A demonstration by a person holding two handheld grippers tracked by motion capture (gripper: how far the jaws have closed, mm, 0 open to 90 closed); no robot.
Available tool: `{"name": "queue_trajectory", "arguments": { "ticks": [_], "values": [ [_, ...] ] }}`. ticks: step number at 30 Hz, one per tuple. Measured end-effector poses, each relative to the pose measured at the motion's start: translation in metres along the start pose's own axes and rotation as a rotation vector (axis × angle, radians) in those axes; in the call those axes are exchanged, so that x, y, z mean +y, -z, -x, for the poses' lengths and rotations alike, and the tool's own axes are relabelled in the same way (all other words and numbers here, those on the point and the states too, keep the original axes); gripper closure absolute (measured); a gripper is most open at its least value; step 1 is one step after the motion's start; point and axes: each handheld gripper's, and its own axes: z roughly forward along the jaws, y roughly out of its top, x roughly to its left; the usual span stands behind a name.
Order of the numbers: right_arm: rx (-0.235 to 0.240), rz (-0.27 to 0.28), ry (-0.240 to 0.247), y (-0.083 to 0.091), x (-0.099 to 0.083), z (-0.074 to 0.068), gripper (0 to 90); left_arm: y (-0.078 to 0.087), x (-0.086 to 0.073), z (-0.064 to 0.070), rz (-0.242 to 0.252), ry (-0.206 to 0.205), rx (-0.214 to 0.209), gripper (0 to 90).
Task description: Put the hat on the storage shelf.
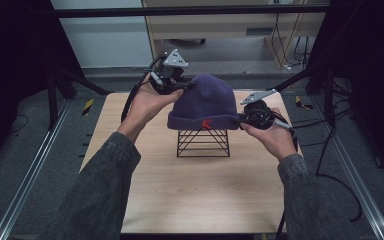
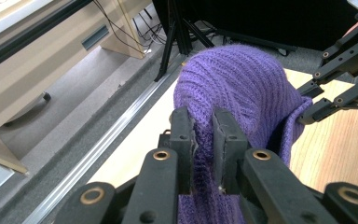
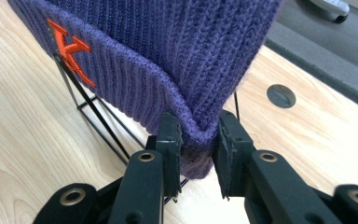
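1. Both sets of jaws are clamped on knit: the left gripper (image 2: 204, 140) pinches a fold of the purple beanie (image 1: 203, 102) high on its crown side, and the right gripper (image 3: 198, 140) bites the folded cuff at the hat's lower edge
2. Draped over a black wire stand (image 1: 203, 143), the beanie sits near the middle of the table (image 1: 200, 200), its orange embroidered letter (image 1: 206, 123) facing the person
3. Judging by the two grips, the step in hand is either seating the hat on the stand or lifting it off; which of the two the frames do not settle
4. To do it well, I would move both hands together and level, so the cuff stays even around the frame and no wire corner snags the ribbing
5. Keeping the right grip on the doubled cuff seems wise, since the single layer above it would stretch more
6. A one-sided pull could tip the light stand, so any tug should run straight along its upright axis
7. Underfoot of all this is a pale wood tabletop with a round dark hole (image 3: 281, 95) near the right gripper
8. Around the table lie grey flooring, metal rails (image 1: 27, 180), black tripod legs, trailing cables and a light cabinet at the back
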Motion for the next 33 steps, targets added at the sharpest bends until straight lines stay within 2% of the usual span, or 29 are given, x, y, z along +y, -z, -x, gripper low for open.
{"name": "queue_trajectory", "arguments": {
  "ticks": [9, 17, 24, 33],
  "values": [
    [0.020, -0.025, -0.003, -0.007, -0.014, -0.006, 73.2, -0.004, -0.013, 0.006, -0.026, -0.003, -0.012, 79.7],
    [0.019, -0.039, -0.007, -0.015, -0.019, -0.007, 73.2, -0.007, -0.021, 0.007, -0.050, -0.017, -0.018, 79.4],
    [0.014, -0.054, 0.012, -0.022, -0.023, -0.009, 72.8, -0.012, -0.023, 0.010, -0.069, -0.029, -0.022, 79.2],
    [0.013, -0.080, 0.008, -0.031, -0.035, -0.009, 72.3, -0.021, -0.038, 0.014, -0.099, -0.031, -0.037, 78.9]
  ]
}}
